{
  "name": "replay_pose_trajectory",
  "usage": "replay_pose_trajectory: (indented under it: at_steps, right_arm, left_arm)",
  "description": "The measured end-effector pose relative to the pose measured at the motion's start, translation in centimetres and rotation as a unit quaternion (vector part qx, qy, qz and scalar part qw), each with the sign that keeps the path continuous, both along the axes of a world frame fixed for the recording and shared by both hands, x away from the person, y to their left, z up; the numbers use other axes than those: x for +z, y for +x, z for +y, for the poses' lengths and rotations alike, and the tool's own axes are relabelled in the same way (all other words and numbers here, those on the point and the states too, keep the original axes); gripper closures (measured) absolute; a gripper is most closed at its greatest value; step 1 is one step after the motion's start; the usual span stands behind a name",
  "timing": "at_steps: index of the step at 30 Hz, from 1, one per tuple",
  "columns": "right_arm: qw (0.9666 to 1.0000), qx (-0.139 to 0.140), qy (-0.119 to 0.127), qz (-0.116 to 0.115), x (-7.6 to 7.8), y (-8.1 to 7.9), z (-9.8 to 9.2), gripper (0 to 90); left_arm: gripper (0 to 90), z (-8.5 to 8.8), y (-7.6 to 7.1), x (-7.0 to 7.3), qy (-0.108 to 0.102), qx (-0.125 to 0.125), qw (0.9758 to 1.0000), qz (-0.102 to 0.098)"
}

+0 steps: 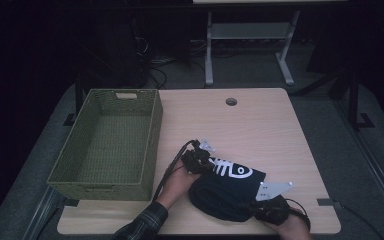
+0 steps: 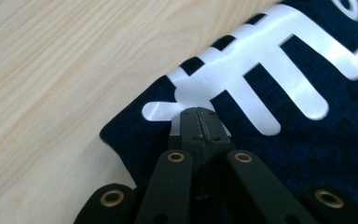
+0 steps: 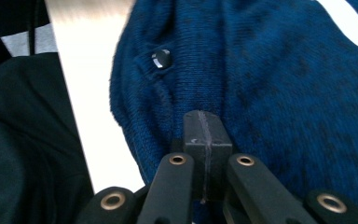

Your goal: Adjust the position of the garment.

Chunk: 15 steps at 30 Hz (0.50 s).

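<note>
Dark blue garment (image 1: pixel 227 192) with white fish-bone print (image 1: pixel 230 169), lying bunched on the near right part of the wooden surface (image 1: pixel 260 125). Long axis running from the far left, at the print, toward the near right edge. Left tool (image 2: pixel 198 122) at the garment's far left end, jaws pressed together with no gap, tips resting on the white print; whether cloth is pinched between them cannot be told. Right tool (image 3: pixel 203 128) at the near right end, jaws likewise together, tips over the knit close to a small dark button (image 3: pixel 161 59). Green woven basket (image 1: pixel 111 145) on the left, well apart from the garment. Bare wood open on the far side, up to a round hole (image 1: pixel 231 101).
</note>
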State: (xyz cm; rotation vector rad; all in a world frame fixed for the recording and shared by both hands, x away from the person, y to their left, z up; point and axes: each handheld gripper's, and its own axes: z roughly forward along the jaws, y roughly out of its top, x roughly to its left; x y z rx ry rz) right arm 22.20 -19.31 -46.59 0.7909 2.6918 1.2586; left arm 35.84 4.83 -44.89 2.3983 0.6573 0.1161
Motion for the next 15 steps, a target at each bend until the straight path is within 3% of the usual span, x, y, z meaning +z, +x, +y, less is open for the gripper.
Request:
replay_pose_trajectory:
  at_steps: [4, 7, 10, 12, 15]
  right_arm:
    - [1.0, 0.005, 0.0, 0.001, 0.0, -0.1, 0.5, 90.0]
    - [1.0, 0.005, 0.003, -0.004, 0.4, -0.1, 0.3, 90.0]
    - [0.9993, -0.007, 0.03, -0.024, 1.6, 0.0, -0.6, 90.0]
    - [0.9981, -0.023, 0.042, -0.04, 2.3, 0.2, -1.2, 90.0]
    - [0.9971, -0.042, 0.039, -0.049, 2.5, 0.9, -1.9, 90.0]
  left_arm:
    - [90.0, 0.1, 0.0, 0.0, -0.01, 0.001, 0.9999, 0.002]
    - [90.0, 0.6, -0.4, 0.9, -0.032, 0.003, 0.9995, 0.001]
    - [90.0, 1.0, -1.6, 2.0, -0.057, -0.003, 0.9983, -0.004]
    - [90.0, 1.1, -2.9, 2.8, -0.062, -0.018, 0.9979, -0.008]
    - [90.0, 1.4, -4.7, 3.3, -0.049, -0.031, 0.9982, -0.016]
